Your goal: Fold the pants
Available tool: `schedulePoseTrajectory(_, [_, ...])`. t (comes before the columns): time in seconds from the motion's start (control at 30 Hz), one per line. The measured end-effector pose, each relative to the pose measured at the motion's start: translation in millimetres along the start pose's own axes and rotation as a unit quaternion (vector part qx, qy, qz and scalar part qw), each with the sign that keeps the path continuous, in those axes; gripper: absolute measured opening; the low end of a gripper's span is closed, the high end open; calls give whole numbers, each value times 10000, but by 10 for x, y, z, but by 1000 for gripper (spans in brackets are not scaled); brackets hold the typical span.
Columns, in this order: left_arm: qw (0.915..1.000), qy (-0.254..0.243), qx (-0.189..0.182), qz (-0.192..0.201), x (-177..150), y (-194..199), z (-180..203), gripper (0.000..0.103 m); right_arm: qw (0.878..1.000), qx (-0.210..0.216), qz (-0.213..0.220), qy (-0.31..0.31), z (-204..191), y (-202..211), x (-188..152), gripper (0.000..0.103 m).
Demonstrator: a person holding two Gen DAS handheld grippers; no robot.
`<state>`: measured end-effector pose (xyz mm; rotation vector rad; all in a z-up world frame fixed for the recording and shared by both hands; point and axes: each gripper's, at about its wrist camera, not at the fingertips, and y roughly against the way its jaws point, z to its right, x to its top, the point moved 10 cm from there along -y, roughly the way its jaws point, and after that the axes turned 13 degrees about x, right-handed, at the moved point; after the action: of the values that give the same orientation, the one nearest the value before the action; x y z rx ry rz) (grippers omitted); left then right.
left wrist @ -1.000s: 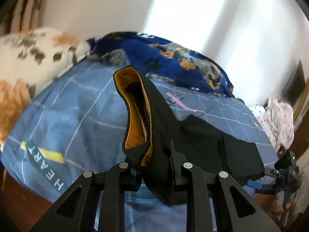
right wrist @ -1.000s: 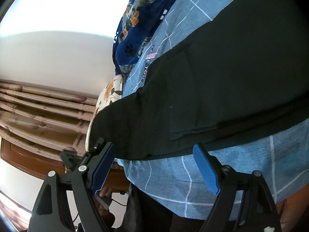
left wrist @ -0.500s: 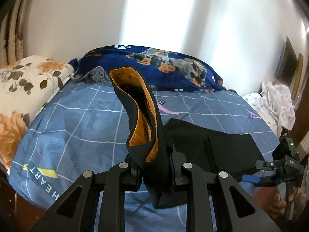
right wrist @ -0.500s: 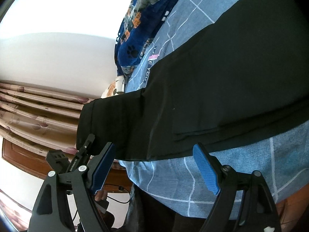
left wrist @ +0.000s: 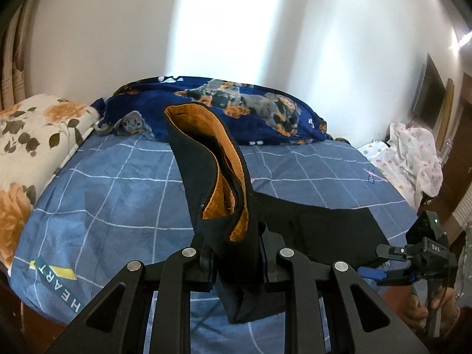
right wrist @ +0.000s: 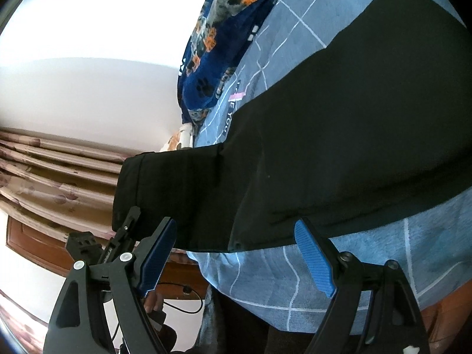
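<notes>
Your left gripper is clenched on one end of the black pants, the fabric bunched between its jaws and standing up in front of the lens, so that the orange lining shows inside the raised opening. The rest of the pants lies flat across the blue checked bedspread, running from your left gripper toward the bed's right edge.

Your right gripper is released, its blue pads spread wide just off the near edge of the pants, with nothing between them. In the left wrist view the same right gripper sits at the pants' far corner, your hand below it.

In the right wrist view, the lifted end of the pants hangs clear of the bedspread, with your left gripper at its lower corner.

A navy blanket printed with dogs lies along the wall at the far side of the bed. A floral quilt rests at the left, a pale patterned cloth at the right, and curtains hang beyond.
</notes>
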<state>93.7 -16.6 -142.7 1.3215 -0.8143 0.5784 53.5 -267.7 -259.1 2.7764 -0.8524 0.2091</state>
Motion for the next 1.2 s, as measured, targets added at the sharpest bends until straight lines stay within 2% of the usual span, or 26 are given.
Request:
schedulePoseTrajectory(0.23, [9997, 97, -194, -71, 109, -4, 119, 22, 9999, 64, 145, -55, -65, 114, 54, 81])
schedulePoseTrajectory(0.57, [9990, -43, -455, -17, 266, 55, 378, 22, 9986, 341, 393, -94, -272, 329, 62, 81])
schedulePoseTrajectory(0.97, [9979, -48, -625, -139, 317, -7, 596, 22, 9956, 419, 690, -468, -72, 542, 106, 81])
schedulePoseTrajectory(1.2, [9972, -51, -727, -194, 335, -42, 736, 22, 9950, 435, 717, -546, 3, 586, 102, 81])
